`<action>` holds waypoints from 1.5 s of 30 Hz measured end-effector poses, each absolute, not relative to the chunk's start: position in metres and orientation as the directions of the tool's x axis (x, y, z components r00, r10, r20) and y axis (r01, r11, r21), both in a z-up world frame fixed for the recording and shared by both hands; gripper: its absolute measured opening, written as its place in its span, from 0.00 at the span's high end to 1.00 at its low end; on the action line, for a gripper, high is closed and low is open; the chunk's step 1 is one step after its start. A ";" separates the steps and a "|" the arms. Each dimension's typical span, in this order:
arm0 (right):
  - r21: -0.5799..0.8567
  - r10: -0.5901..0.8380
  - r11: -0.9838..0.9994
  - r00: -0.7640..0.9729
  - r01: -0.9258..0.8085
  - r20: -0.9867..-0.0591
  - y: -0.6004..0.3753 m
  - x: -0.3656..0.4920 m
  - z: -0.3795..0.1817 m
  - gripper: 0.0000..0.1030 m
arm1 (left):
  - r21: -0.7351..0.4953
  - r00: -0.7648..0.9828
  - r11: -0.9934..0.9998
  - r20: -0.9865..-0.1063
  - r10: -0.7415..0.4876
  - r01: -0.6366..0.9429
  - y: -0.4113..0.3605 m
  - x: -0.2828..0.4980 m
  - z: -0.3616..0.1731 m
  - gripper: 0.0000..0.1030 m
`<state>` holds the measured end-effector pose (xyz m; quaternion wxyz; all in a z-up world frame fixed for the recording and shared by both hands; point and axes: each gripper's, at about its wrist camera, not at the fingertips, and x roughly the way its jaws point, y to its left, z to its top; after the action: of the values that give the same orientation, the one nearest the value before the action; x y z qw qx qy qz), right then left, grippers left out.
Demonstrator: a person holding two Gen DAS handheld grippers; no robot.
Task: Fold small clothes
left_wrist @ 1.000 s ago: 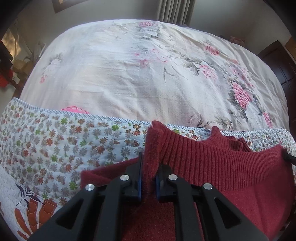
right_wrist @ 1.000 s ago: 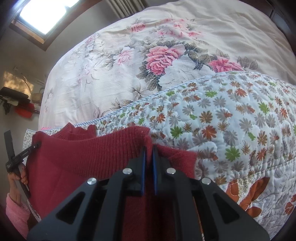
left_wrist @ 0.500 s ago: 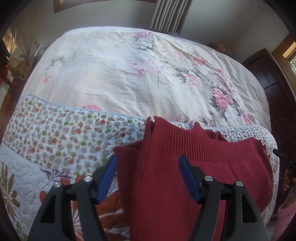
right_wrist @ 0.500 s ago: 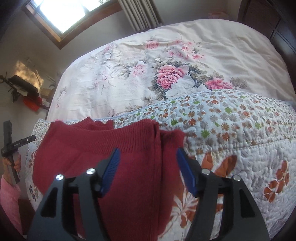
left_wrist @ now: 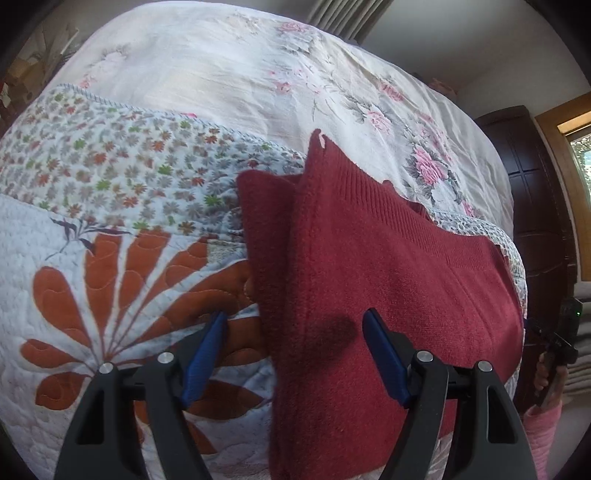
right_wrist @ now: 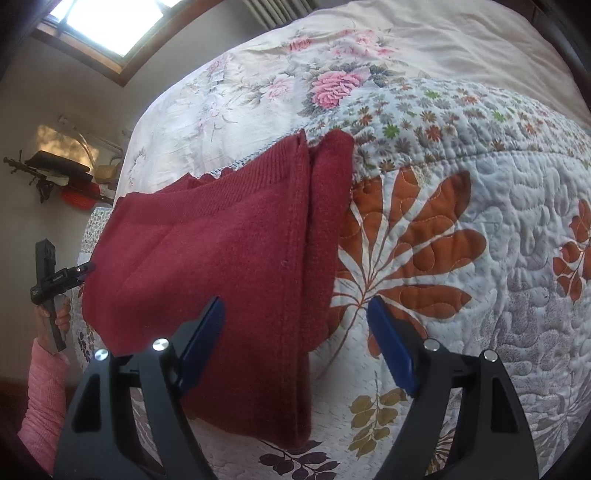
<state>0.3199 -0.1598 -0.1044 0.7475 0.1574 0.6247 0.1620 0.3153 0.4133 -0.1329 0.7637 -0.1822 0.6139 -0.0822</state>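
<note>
Left wrist view, left to right: quilted bedspread [left_wrist: 110, 266], white with small flower print and large orange leaf motifs, covering the near part of the bed; beyond it a pale sheet [left_wrist: 229, 74] with pink roses. Left gripper [left_wrist: 293, 354]: blue-padded fingers [left_wrist: 203, 354] spread wide, nothing between them, one either side of the near left edge of the garment, not touching it. Red knit sweater [left_wrist: 369, 295]: lying folded on the bedspread, ribbed band toward the far side, a narrower folded layer showing along its left edge. Far right: dark wooden wardrobe [left_wrist: 539, 206]; person's hand [left_wrist: 550, 373] in a pink sleeve gripping a black handle.

Right wrist view, left to right: hand [right_wrist: 55, 314] with pink sleeve holding a black handle at the frame edge; window [right_wrist: 107, 26] above. Sweater [right_wrist: 221, 266] flat on the bedspread [right_wrist: 480, 258], its folded right edge running toward the camera. Right gripper [right_wrist: 297, 338]: fingers [right_wrist: 391, 347] wide apart, empty, straddling the sweater's near right edge.
</note>
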 end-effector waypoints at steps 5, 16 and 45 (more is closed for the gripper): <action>0.482 0.478 0.876 0.135 -0.006 -0.868 -0.162 0.319 -0.123 0.23 | -0.456 0.216 0.884 -0.877 -0.429 -0.098 0.393 0.328 -0.138 0.27; 0.513 0.507 0.859 0.128 0.010 -0.852 -0.146 0.324 -0.133 0.39 | -0.539 0.176 0.827 -0.840 -0.513 -0.163 0.387 0.346 -0.164 0.27; 0.545 0.554 0.832 0.094 -0.105 -0.828 -0.174 0.172 -0.067 0.81 | -0.510 0.144 0.856 -0.857 -0.496 -0.088 0.376 0.160 -0.086 0.76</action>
<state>0.1724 -0.1744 -0.0670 0.7180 0.1771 0.6328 0.2294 0.1603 0.3758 -0.0860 0.7209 -0.2284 0.6389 -0.1413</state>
